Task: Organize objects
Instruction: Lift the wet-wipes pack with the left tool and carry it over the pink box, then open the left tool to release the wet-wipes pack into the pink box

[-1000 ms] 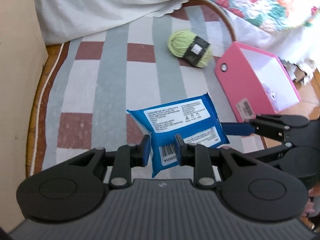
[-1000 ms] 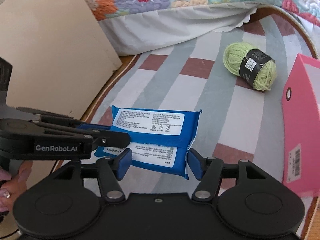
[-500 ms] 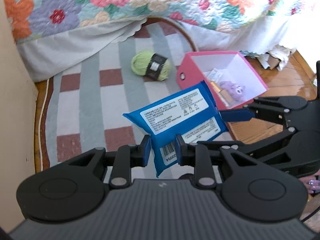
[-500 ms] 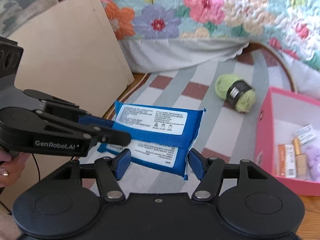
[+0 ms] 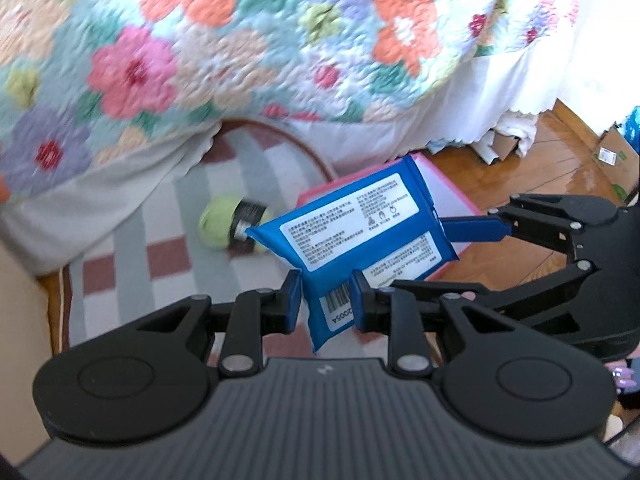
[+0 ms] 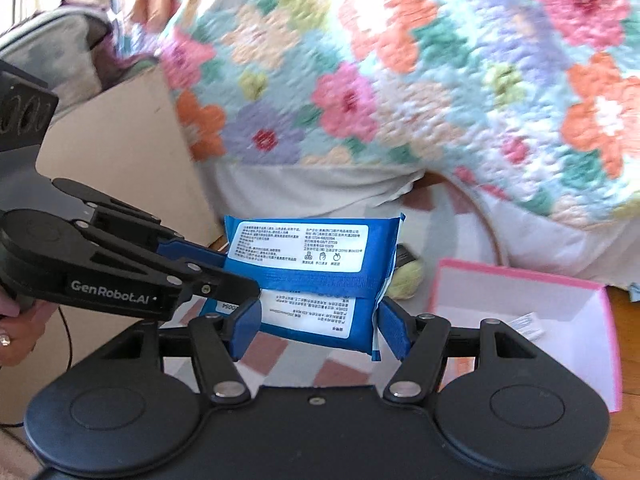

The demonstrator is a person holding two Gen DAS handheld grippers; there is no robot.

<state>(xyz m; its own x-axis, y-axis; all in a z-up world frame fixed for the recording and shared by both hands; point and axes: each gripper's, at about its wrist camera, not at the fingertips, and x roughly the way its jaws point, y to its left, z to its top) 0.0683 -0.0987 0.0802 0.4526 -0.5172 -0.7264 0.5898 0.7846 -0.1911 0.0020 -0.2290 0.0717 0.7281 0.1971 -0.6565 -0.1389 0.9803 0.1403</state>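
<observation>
A blue wipes pack with white labels hangs in the air above the rug, held by both grippers. My left gripper is shut on the pack's short barcode end. My right gripper spans the pack across its width, its blue pads pressed against both sides. In the left wrist view the right gripper reaches in from the right. Just beyond the pack stands an open pink box with small items inside. A green yarn ball lies on the rug, partly hidden behind the pack.
A striped rug covers the floor under a bed with a floral quilt. A beige cardboard panel stands at the left. Wooden floor and a cardboard box lie to the right. A person's hand grips the left tool.
Both grippers have risen together with the blue pack, off the rug. The views have swung up toward the quilt, and the pack now hangs in front of the pink box.
</observation>
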